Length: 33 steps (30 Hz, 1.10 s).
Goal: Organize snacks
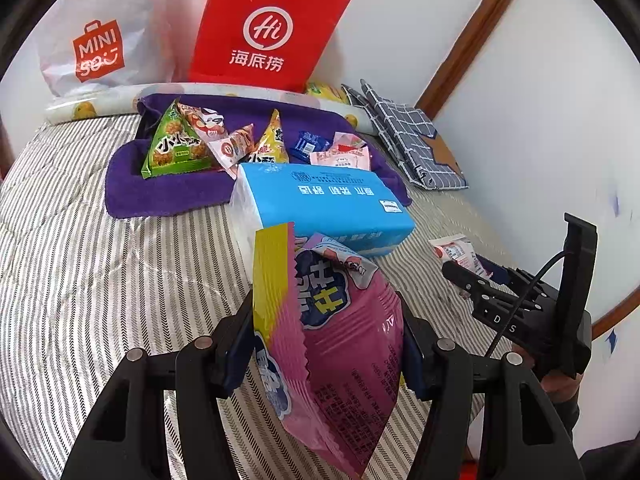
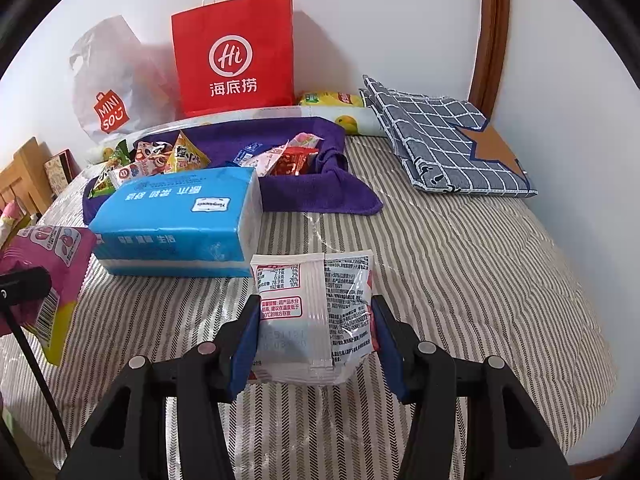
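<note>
**Both grippers hold a snack packet above the bed**

The left gripper [image 1: 328,354] is closed partway on a pink and yellow snack bag [image 1: 340,352]; its blue pads press the two sides of the bag, which stands upright between them. The right gripper [image 2: 314,340] is also closed partway, on a small white packet [image 2: 316,316] with printed text, held flat between its pads. Both packets are above the striped bed cover [image 2: 460,280]. Just beyond them lies a blue tissue pack [image 2: 176,220]. Behind it a purple cloth tray [image 1: 168,192] holds several snacks, among them a green triangle bag [image 1: 176,148]. A red paper bag [image 2: 234,52] and a white plastic bag [image 2: 108,80] stand at the wall, and a folded checked cloth [image 2: 440,140] lies at the right
</note>
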Available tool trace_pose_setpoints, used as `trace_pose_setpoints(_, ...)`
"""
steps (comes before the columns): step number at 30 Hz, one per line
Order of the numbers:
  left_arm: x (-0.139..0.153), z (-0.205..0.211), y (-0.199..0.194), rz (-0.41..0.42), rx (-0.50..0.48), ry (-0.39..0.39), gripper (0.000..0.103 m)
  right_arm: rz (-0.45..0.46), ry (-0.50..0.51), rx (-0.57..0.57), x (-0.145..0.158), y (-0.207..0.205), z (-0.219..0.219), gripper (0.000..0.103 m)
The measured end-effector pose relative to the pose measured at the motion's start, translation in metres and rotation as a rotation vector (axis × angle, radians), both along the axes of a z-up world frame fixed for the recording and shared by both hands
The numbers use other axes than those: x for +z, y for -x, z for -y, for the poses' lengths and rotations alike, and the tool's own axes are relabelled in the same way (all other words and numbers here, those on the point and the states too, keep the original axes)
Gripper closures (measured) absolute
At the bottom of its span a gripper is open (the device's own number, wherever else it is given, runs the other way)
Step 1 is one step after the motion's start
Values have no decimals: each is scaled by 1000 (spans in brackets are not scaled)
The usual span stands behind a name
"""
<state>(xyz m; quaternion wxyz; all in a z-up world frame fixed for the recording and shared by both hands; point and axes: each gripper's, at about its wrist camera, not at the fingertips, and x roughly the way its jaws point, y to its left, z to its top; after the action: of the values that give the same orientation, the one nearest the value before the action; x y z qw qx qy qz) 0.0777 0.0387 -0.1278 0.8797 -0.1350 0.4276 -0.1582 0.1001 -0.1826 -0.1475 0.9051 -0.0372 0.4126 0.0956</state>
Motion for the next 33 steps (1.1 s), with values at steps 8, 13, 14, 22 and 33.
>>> trace_pose_setpoints(8, 6, -4, 3, 16, 4, -1, 42, 11, 5, 3, 5, -2, -3, 52)
trace_pose_setpoints(13, 9, -7, 4, 25, 7, -1, 42, 20, 5, 3, 8, -2, -4, 52)
trace_pose_setpoints(14, 9, -7, 4, 27, 7, -1, 42, 21, 5, 3, 9, -2, -4, 52)
trace_pose_setpoints(22, 12, -9, 4, 35, 9, -2, 42, 28, 0, 7, 12, -2, -8, 52)
trace_pose_setpoints(33, 15, -10, 3, 49, 8, -3, 42, 40, -7, 13, 17, -3, -11, 52)
